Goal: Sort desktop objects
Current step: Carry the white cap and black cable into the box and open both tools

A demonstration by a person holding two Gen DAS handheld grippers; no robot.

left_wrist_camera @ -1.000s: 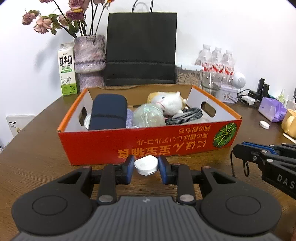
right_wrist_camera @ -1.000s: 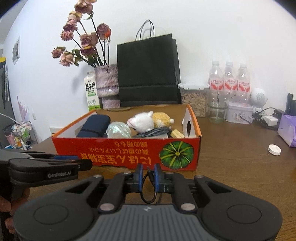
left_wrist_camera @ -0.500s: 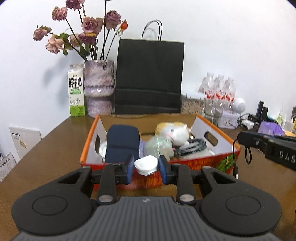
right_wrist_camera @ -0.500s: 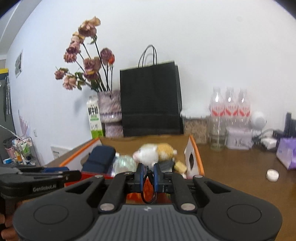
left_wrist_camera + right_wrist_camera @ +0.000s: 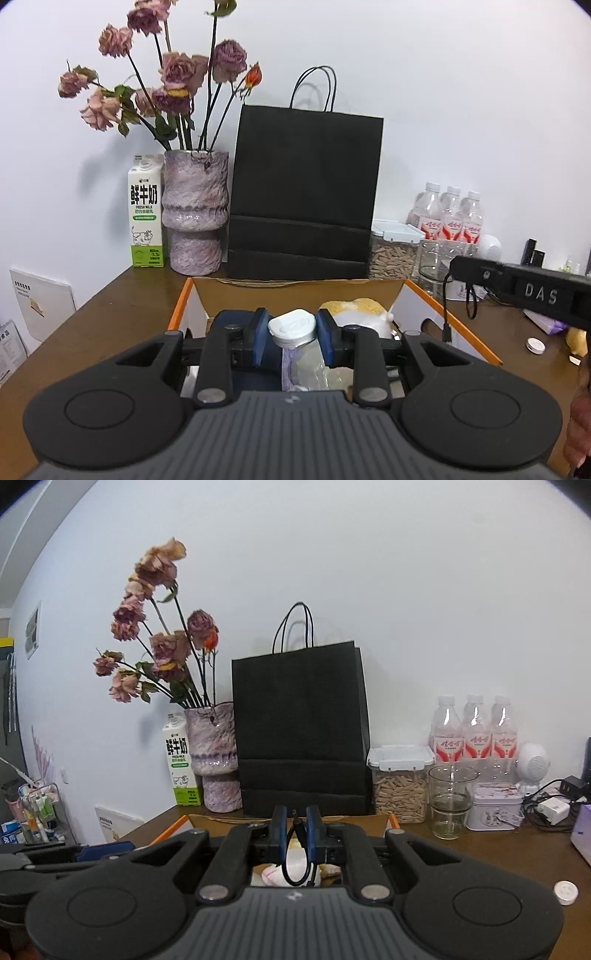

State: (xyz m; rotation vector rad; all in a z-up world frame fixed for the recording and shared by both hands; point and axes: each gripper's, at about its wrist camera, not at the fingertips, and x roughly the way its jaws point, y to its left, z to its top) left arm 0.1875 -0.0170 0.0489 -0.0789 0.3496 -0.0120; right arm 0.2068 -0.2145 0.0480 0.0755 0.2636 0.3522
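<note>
Two claws hang over the orange cardboard box (image 5: 454, 325) on the brown desk (image 5: 122, 306). The left claw (image 5: 291, 334) is clamped on a small white round container (image 5: 291, 326), held above the box's near half, over a navy case (image 5: 236, 321) lying inside. The right claw (image 5: 295, 829) is pinched together on a thin black cable (image 5: 295, 860), whose loop dangles over the box's right side, above a white plush toy (image 5: 291, 864). Behind the box stands a black paper bag (image 5: 303, 192), with a vase of dried roses (image 5: 195, 210) at the bag's left.
</note>
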